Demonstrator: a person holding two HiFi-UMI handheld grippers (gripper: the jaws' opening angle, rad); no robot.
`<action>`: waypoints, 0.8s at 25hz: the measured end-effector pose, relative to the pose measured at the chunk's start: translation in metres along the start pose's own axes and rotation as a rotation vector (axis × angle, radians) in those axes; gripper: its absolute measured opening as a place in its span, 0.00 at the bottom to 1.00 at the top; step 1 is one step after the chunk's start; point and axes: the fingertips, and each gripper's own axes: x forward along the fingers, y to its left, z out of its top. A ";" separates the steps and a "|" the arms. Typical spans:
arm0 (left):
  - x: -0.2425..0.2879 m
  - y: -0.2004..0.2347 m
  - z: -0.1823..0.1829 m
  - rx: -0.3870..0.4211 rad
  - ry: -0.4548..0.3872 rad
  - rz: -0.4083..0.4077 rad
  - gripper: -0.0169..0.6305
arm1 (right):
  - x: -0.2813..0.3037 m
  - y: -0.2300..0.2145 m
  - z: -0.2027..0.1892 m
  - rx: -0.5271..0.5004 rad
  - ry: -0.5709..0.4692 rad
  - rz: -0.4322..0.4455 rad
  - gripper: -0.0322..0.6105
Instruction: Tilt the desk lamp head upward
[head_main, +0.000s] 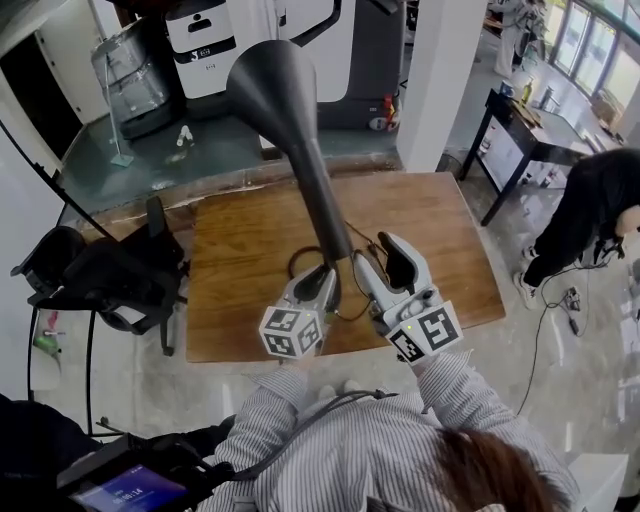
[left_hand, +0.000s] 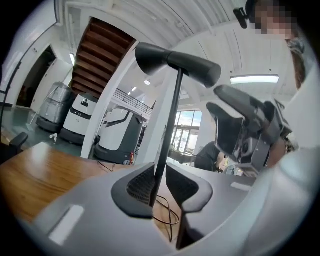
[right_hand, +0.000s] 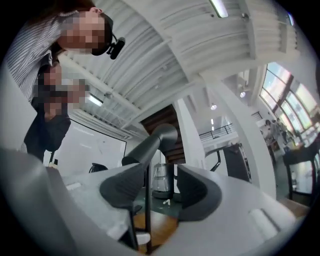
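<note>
A black desk lamp stands on the wooden table (head_main: 240, 250); its cone-shaped head (head_main: 272, 85) tops a thin stem (head_main: 328, 215). My left gripper (head_main: 322, 282) sits low on the stem. In the left gripper view the stem (left_hand: 165, 135) runs between its jaws, lying against the left pad (left_hand: 137, 187), with a narrow gap to the right pad, and the lamp head (left_hand: 177, 62) shows above. The left gripper (left_hand: 162, 182) is open. My right gripper (head_main: 383, 262) is just right of the stem, jaws wide open. In the right gripper view (right_hand: 160, 187) the stem (right_hand: 147, 210) passes by the left pad, untouched.
A thin black cable (head_main: 300, 262) loops on the table near the lamp base. A black chair (head_main: 110, 275) stands left of the table. A person in black (head_main: 590, 215) bends at the right beside a dark side table (head_main: 520, 130). Machines (head_main: 200, 45) line the back.
</note>
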 end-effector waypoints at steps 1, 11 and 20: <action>-0.007 -0.001 0.004 -0.002 -0.023 0.002 0.14 | -0.004 -0.002 -0.009 0.027 0.020 -0.010 0.36; -0.073 -0.009 0.047 0.045 -0.171 0.111 0.03 | -0.025 0.026 -0.093 0.034 0.311 0.059 0.36; -0.070 -0.023 0.038 0.063 -0.133 0.088 0.03 | -0.036 0.038 -0.111 0.000 0.364 0.056 0.14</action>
